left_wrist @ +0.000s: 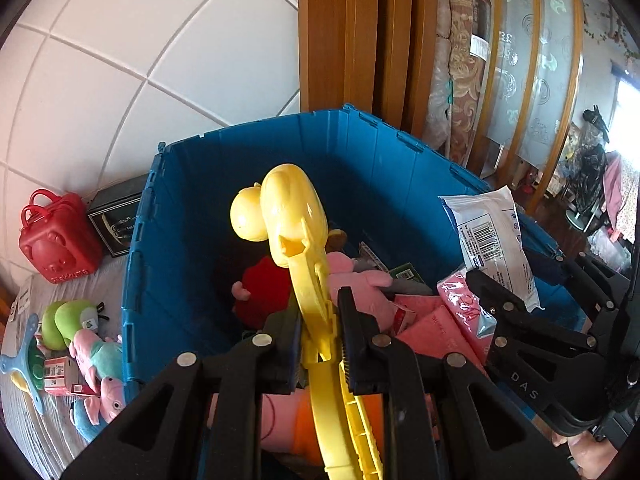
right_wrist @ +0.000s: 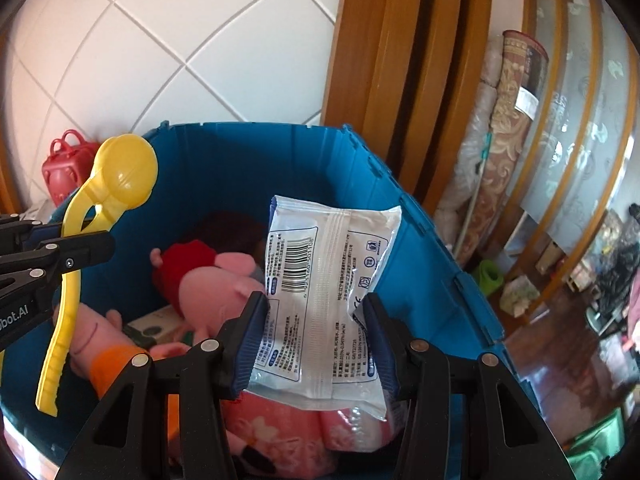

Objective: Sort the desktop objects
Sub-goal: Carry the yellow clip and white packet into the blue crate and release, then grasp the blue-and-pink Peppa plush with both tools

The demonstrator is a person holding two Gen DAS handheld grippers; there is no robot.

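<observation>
My left gripper (left_wrist: 319, 340) is shut on a yellow ball-scoop tong toy (left_wrist: 294, 216) and holds it above the blue bin (left_wrist: 152, 240). The toy also shows in the right wrist view (right_wrist: 120, 172). My right gripper (right_wrist: 316, 332) is shut on a white wet-wipes pack (right_wrist: 324, 280), held over the bin's right side (right_wrist: 420, 248); the pack shows in the left wrist view (left_wrist: 492, 240). Inside the bin lie pink pig plush toys (right_wrist: 216, 284) and pink packs (left_wrist: 436, 332).
On the grey cloth left of the bin lie a red bear case (left_wrist: 56, 236), a dark box (left_wrist: 116, 216), a green plush (left_wrist: 68, 320), small pig plushes (left_wrist: 100, 360) and a blue toy (left_wrist: 16, 364). Tiled wall and wooden door frame (left_wrist: 340, 40) stand behind.
</observation>
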